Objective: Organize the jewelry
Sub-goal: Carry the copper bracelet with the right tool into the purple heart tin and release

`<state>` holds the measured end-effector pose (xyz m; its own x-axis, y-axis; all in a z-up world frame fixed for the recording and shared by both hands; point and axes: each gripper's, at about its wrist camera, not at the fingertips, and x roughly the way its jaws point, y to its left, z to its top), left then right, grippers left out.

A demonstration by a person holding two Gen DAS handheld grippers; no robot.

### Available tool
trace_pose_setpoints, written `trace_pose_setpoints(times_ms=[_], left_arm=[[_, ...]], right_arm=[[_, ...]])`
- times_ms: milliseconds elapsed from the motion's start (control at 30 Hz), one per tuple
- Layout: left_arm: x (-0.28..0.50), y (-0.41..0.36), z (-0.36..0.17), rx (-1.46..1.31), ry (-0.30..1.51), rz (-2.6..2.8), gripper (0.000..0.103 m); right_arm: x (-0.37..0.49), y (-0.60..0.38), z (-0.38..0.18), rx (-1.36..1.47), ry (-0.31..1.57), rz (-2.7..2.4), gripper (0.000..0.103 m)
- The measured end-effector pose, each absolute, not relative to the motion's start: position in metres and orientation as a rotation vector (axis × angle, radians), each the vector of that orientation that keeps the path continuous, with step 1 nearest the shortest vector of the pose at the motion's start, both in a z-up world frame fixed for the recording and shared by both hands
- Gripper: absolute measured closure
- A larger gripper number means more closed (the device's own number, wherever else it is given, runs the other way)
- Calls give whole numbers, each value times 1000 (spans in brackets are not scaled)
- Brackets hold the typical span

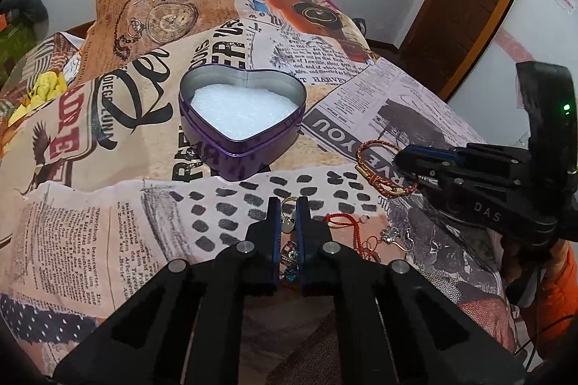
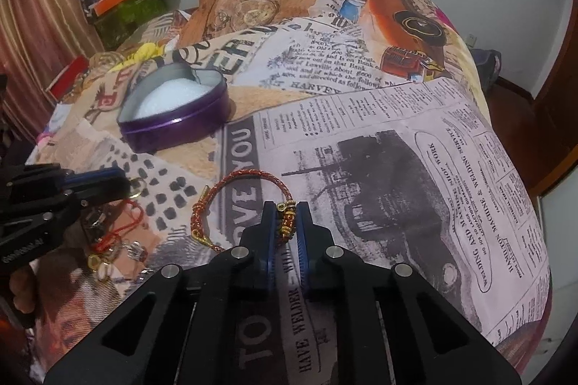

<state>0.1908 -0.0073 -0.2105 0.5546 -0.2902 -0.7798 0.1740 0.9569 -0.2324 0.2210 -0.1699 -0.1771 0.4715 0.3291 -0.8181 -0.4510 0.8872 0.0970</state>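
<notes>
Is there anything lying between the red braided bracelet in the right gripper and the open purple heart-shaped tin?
Nothing visible blocks it. The right gripper is closed on the red braided bracelet, and only bare printed bedspread lies between it and the purple heart-shaped tin. The tin is lidless; only its white padding is inside.

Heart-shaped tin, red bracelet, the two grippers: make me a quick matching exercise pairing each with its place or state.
Things:
1. heart-shaped tin
2. red braided bracelet
3. left gripper
4. red cord

States:
A. nearly closed around a gold ring piece
B. open, white padding inside
C. loose on the cloth beside the small jewelry pile
D. gripped at its clasp by the right gripper

Pairs: 1-B, 2-D, 3-A, 4-C
</notes>
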Motion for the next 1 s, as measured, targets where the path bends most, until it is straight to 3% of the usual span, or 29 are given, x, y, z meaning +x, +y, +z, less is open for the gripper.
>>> trace_pose_setpoints(times_ms=[1000], left_arm=[[185, 28, -147, -127, 729, -206, 97]], right_arm=[[215, -121, -97, -132, 724, 530, 94]])
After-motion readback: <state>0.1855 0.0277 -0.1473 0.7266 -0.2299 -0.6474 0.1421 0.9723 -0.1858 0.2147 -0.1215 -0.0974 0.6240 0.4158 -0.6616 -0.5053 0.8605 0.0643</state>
